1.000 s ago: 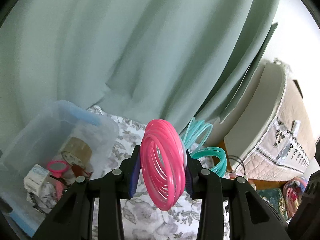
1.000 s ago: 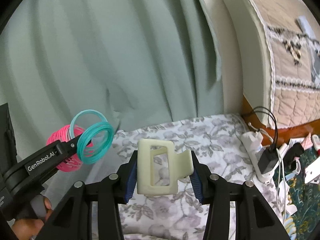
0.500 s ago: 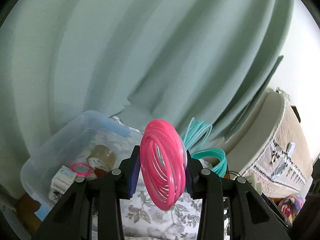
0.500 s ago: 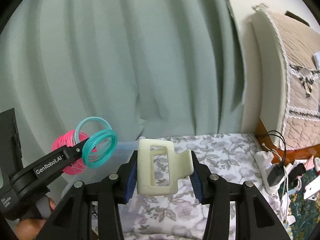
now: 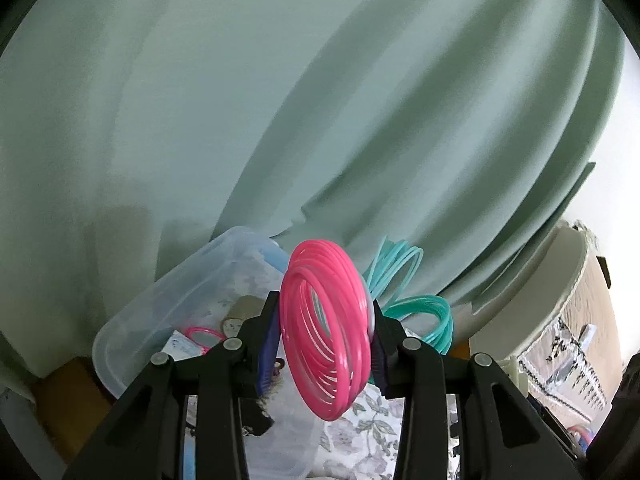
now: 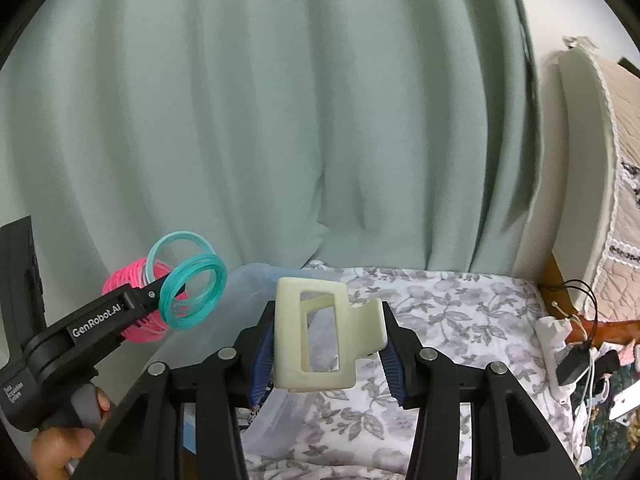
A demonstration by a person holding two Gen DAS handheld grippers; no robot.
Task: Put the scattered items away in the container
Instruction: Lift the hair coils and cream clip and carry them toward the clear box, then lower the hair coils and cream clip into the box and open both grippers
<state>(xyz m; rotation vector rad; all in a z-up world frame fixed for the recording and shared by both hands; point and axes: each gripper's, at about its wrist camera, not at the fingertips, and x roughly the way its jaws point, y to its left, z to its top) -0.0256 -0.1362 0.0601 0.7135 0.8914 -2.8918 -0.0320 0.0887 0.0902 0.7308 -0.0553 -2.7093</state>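
Between the left gripper's (image 5: 326,344) two blue pads sits a stack of pink bangles (image 5: 325,334), clamped across its width, with a looser bunch of teal bangles (image 5: 416,316) hanging off the far side of the right-hand finger (whether the pads pinch those too, or they are only linked through the pink stack, I cannot tell). Ahead of and below the fingertips, slightly to their left, lies the clear plastic container (image 5: 168,316), already holding a roll of brown tape (image 5: 240,314), a small pink ring (image 5: 204,334) and a white packet. It rests on a floral cloth (image 6: 440,320) in front of a green curtain (image 5: 280,120).

Across the right gripper's (image 6: 328,340) pads a cream hair claw clip (image 6: 316,336) is squeezed firmly, standing upright; the container's rim (image 6: 248,276) shows just beyond and left of its fingertips.

Both loads look ready to be dropped in, and the risks lie in that release. The teal bangles dangle outside the fingers, so they could snag on the container's rim or swing clear and land on the cloth. The pink stack may fan apart and roll once freed. With both grippers heading for one opening, they could knock together, and a nudge against the light container could tip or push it.
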